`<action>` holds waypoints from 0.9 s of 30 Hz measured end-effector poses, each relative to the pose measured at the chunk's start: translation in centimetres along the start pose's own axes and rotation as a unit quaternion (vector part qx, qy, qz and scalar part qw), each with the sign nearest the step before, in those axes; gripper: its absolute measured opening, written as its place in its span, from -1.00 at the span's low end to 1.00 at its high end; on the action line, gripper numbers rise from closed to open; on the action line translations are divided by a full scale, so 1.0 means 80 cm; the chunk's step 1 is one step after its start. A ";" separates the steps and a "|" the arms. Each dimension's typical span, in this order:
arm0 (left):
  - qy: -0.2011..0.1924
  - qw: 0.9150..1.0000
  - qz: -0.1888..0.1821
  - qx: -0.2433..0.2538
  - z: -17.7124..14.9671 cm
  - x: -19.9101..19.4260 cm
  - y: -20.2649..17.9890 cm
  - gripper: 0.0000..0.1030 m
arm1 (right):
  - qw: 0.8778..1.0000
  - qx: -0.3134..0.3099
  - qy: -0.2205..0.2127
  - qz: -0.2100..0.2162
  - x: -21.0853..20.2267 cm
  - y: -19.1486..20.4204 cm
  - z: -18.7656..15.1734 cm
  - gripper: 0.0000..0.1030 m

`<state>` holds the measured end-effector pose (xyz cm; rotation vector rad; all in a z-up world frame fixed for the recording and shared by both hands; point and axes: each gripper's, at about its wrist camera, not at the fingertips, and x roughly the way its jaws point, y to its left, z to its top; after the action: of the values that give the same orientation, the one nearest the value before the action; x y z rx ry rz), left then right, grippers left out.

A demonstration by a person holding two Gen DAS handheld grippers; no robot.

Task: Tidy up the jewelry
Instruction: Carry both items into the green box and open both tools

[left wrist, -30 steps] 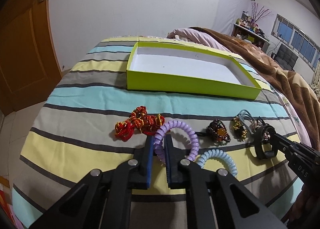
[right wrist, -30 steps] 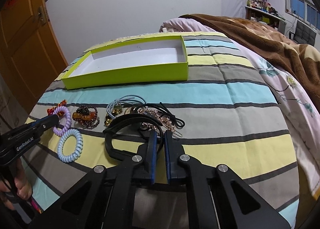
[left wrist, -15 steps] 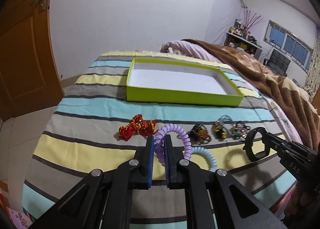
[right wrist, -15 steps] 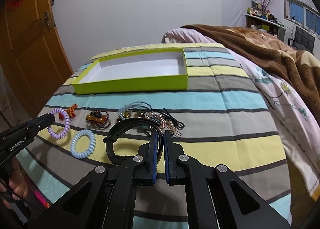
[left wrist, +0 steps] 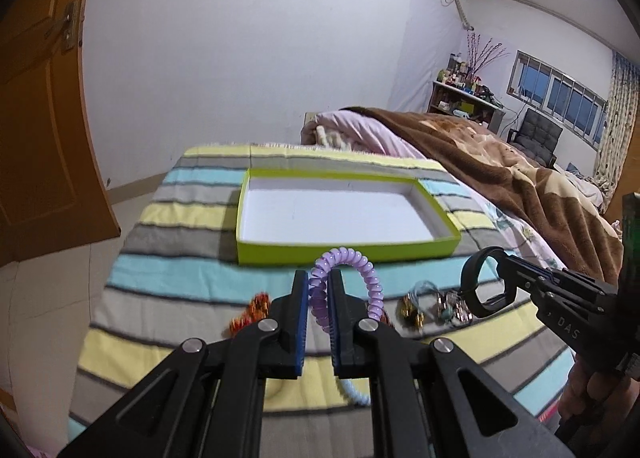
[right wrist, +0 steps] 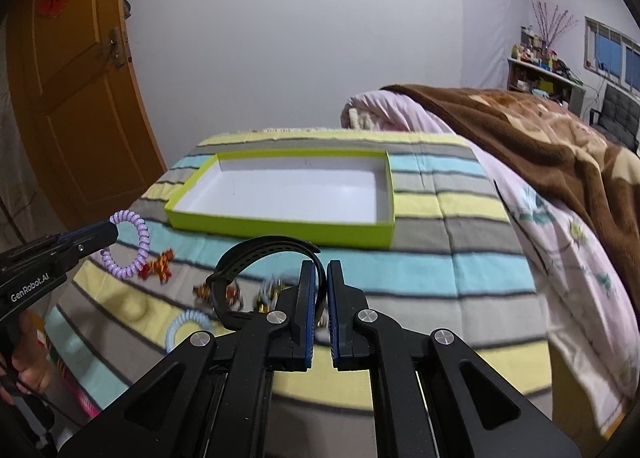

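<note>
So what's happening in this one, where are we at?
A person is sorting jewelry on a striped bedspread with a claw in each hand. The left claw is shut on a purple coil hair tie; the right claw is shut on a black band. Both pieces are held up off the bed. The green tray beyond holds nothing yet, and a light blue coil tie and several small beaded pieces lie on the bedspread.

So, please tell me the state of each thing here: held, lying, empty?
Left hand-held gripper: shut on purple coil.
Right hand-held gripper: shut on black band.
Green box: open, empty.
Blue coil: lying on bed.
Red trinket: lying on bed.
Door: hinged side visible, open or shut unclear.
</note>
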<state>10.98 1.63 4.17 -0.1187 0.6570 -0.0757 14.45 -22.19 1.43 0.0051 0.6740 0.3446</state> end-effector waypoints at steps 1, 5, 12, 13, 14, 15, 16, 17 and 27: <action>-0.002 1.000 0.000 0.002 0.006 0.003 0.000 -0.81 | 1.000 -0.003 -0.002 0.000 0.004 0.000 0.007 -0.89; -0.005 1.000 0.000 0.007 0.026 0.024 -0.001 -0.81 | 1.000 -0.006 -0.003 -0.002 0.023 -0.006 0.030 -0.89; -0.004 1.000 0.007 0.015 0.062 0.079 0.008 -0.81 | 1.000 -0.016 -0.004 -0.007 0.071 -0.014 0.076 -0.89; -0.002 1.000 0.006 0.013 0.068 0.089 0.011 -0.81 | 1.000 -0.016 -0.003 -0.007 0.079 -0.015 0.080 -0.89; -0.001 1.000 0.007 0.011 0.072 0.099 0.014 -0.81 | 1.000 -0.015 0.000 -0.007 0.090 -0.018 0.086 -0.89; 0.001 1.000 0.009 0.010 0.078 0.109 0.016 -0.81 | 1.000 -0.014 0.003 -0.008 0.099 -0.021 0.090 -0.89; 0.004 1.000 0.012 0.010 0.083 0.121 0.018 -0.81 | 1.000 -0.011 0.010 -0.008 0.112 -0.025 0.096 -0.89; 0.007 1.000 0.014 0.010 0.086 0.132 0.020 -0.81 | 1.000 -0.007 0.016 -0.006 0.124 -0.029 0.100 -0.89; 0.047 0.998 0.038 0.010 0.100 0.215 0.041 -0.81 | 0.998 0.008 0.065 -0.017 0.218 -0.055 0.116 -0.89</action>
<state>29.59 3.71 -0.42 -0.0712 0.7542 -0.0145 34.15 -19.85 -2.48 -0.0136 0.8053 0.3082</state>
